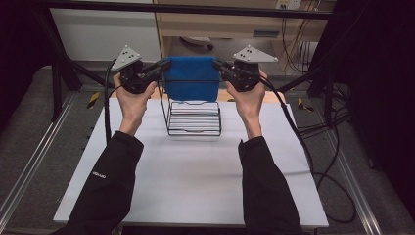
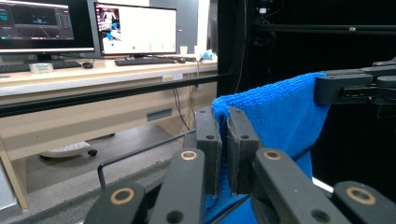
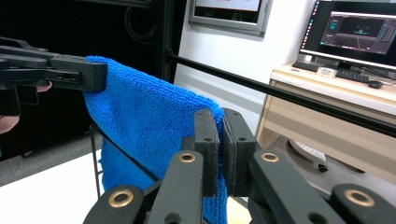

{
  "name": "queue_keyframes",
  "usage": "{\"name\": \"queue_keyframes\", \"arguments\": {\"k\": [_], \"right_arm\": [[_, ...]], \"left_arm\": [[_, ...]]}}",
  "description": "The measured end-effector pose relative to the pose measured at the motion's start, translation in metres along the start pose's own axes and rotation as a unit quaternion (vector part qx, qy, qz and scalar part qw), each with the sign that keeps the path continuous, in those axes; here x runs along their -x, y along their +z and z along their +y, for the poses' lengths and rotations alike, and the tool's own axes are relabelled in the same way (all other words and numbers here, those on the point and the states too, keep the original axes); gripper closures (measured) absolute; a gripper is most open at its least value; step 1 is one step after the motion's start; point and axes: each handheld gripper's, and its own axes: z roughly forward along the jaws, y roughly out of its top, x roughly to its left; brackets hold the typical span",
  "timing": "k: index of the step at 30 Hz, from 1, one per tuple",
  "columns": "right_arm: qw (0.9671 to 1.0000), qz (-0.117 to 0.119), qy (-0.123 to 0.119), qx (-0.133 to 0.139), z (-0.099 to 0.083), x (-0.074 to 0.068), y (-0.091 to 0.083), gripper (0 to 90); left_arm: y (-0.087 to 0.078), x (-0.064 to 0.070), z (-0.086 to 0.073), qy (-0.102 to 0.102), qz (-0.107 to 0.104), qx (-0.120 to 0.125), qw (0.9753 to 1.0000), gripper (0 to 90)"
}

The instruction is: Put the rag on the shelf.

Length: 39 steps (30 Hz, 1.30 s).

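Note:
A blue cloth hangs stretched between my two grippers, above the far side of a black wire rack. My left gripper is shut on the cloth's upper left corner, and my right gripper is shut on its upper right corner. In the left gripper view the jaws pinch the blue cloth, with the other gripper clamped on its far corner. In the right gripper view the jaws hold the blue cloth the same way. The cloth's lower edge reaches down to the rack's top wire.
The rack stands on a white table top, near its far edge. Black frame bars cross behind and slant down at both sides. A wooden desk with monitors stands beyond. Cables trail off the table's right side.

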Motion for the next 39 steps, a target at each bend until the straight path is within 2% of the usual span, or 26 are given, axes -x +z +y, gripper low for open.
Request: {"name": "queue_keyframes", "arguments": {"k": [9, 18, 31, 35, 39], "right_arm": [[0.9997, 0.020, 0.002, -0.014, -0.007, -0.006, -0.009, 85.9], [0.9984, 0.041, 0.004, -0.039, -0.014, -0.012, -0.014, 85.6], [0.9960, 0.067, 0.014, -0.058, -0.036, -0.013, -0.018, 85.3], [0.9952, 0.072, 0.012, -0.064, -0.039, -0.013, -0.018, 85.3], [0.9950, 0.075, 0.006, -0.065, -0.039, -0.013, -0.018, 85.3]], "left_arm": [[-0.008, 0.005, -0.006, 0.007, -0.005, -0.013, 0.9999, 84.4], [-0.013, 0.007, -0.017, -0.005, -0.014, -0.038, 0.9992, 83.3], [-0.012, 0.010, -0.036, -0.006, -0.019, -0.072, 0.9972, 81.4], [-0.015, 0.010, -0.036, -0.009, -0.023, -0.080, 0.9965, 79.5], [-0.023, 0.011, -0.028, -0.010, -0.026, -0.086, 0.9959, 73.4]]}}
